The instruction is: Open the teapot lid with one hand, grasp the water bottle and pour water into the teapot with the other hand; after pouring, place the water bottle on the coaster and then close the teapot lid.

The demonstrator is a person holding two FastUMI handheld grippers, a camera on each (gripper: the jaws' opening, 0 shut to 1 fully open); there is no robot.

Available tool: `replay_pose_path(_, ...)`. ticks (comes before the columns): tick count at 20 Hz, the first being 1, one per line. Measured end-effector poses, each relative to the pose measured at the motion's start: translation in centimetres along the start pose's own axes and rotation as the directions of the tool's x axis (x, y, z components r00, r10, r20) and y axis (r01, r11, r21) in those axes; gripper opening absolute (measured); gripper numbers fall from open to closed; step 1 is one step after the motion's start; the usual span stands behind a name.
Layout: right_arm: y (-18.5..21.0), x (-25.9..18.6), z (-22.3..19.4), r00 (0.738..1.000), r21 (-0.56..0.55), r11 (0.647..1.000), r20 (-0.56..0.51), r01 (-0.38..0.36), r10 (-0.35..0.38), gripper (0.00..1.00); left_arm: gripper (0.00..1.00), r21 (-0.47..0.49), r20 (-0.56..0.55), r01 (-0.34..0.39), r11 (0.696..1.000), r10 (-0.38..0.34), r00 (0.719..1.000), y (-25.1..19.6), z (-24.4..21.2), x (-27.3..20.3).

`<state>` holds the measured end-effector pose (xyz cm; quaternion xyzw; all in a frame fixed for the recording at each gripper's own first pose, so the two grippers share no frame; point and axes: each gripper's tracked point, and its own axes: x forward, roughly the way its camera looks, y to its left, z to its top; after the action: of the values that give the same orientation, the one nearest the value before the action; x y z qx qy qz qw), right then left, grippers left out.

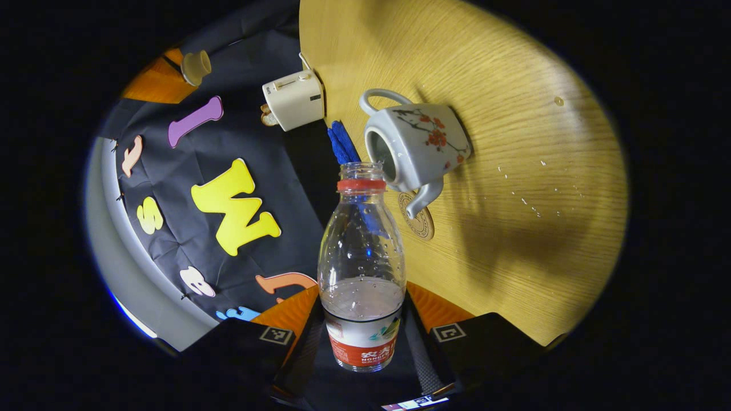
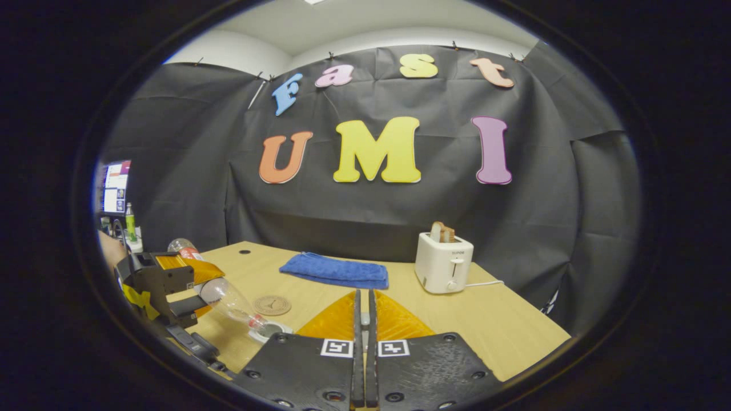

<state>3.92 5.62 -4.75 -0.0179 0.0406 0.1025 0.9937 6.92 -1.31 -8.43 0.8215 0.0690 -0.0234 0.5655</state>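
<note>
half done: lid off, left gripper (image 1: pixel 361 342) clamped on water bottle (image 1: pixel 361 268), tipped at teapot (image 1: pixel 414 145); right gripper (image 2: pixel 364 319) fingers together; coaster (image 2: pixel 272 305) bare, lid closing left.

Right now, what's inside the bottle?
The water bottle, uncapped and clamped by the left gripper, holds some water with droplets on its walls. Its label hides the bottom.

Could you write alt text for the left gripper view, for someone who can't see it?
The left gripper holds an uncapped water bottle, its mouth at the open top of a flowered teapot on a wooden table. A round coaster lies by the spout, with a blue cloth and a white toaster beyond.
</note>
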Motion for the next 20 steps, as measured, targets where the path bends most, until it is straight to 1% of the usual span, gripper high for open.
replay_pose_path(4,-0.1,0.0,-0.1,1.000,-0.002,1.000,-0.005,0.002,-0.002,0.01,0.73,0.061,-0.012,-0.006,0.998,0.006,1.000,1.1,-0.4,0.0)
replay_pose_path(9,-0.5,0.1,0.0,1.000,-0.001,1.000,-0.002,0.011,-0.011,0.00,0.74,0.151,-0.019,-0.010,0.989,0.013,1.000,2.2,-0.5,-0.3)
replay_pose_path(13,-0.5,-0.2,0.2,1.000,-0.001,1.000,-0.001,0.006,-0.006,0.01,0.74,0.177,-0.023,-0.014,0.984,0.019,1.000,2.9,-0.2,-0.8)
replay_pose_path(16,-0.5,-0.3,0.2,1.000,-0.006,1.000,0.001,0.007,-0.007,0.01,0.73,0.224,-0.022,-0.045,0.974,0.051,0.998,4.0,0.1,-0.7)
replay_pose_path(20,-0.5,-0.2,0.1,1.000,-0.009,1.000,-0.005,0.003,-0.003,0.01,0.73,0.235,-0.022,-0.050,0.971,0.057,0.998,4.0,0.2,-1.0)
